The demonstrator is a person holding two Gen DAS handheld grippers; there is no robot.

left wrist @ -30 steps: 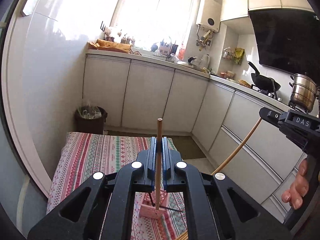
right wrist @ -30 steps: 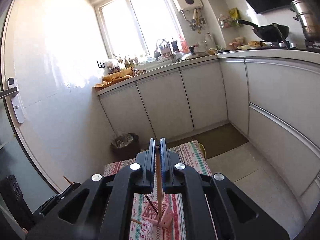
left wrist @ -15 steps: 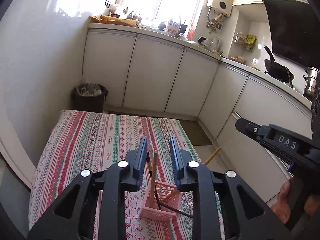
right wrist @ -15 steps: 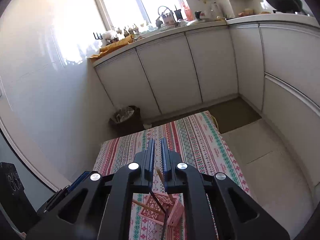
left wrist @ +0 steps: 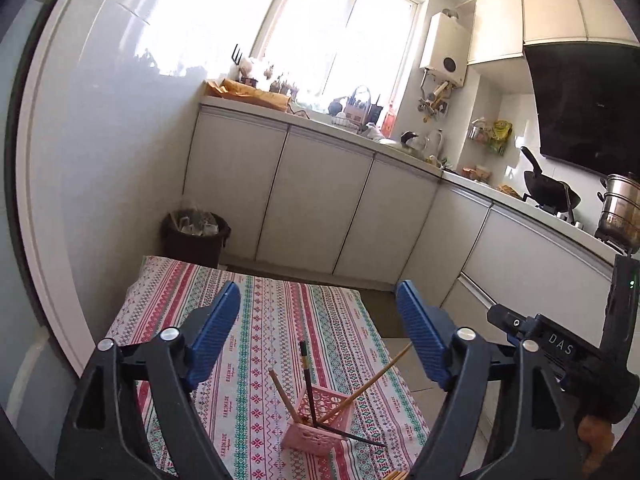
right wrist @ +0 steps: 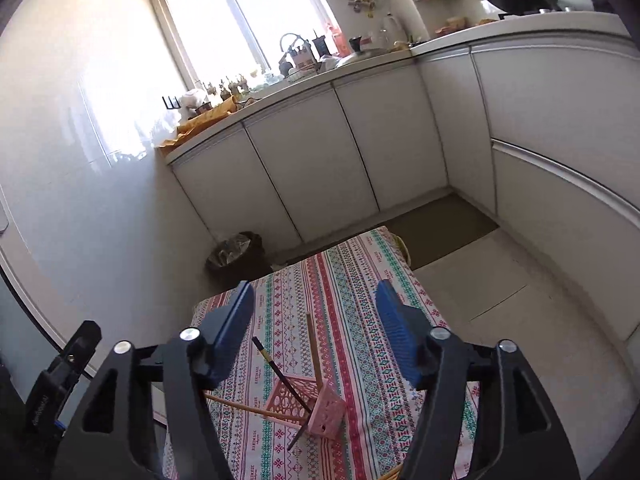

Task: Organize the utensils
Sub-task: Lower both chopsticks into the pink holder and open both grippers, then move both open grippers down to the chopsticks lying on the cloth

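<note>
Both tongs have just been opening and now stand wide, nothing between the blue pads: left tongs, right tongs. The pink basket sits on the striped table, below and just ahead of both. Chopsticks already in it: two light wooden ones, one leaning left, one angled out to the right, plus a dark chopstick standing steeper. Another dark stick pokes out low on the basket's right side onto the cloth; it appears to pass through the lattice, cannot tell for sure. So this round of dropping looks done. Left to do: some wooden stick tips show at the very bottom edge of the left view, likely more to collect. Surroundings: bin beyond the table's far corner, white cabinets, wok and steel pot on the counter, well apart. Nothing blocks the basket, though the leaning sticks crowd its mouth.
</note>
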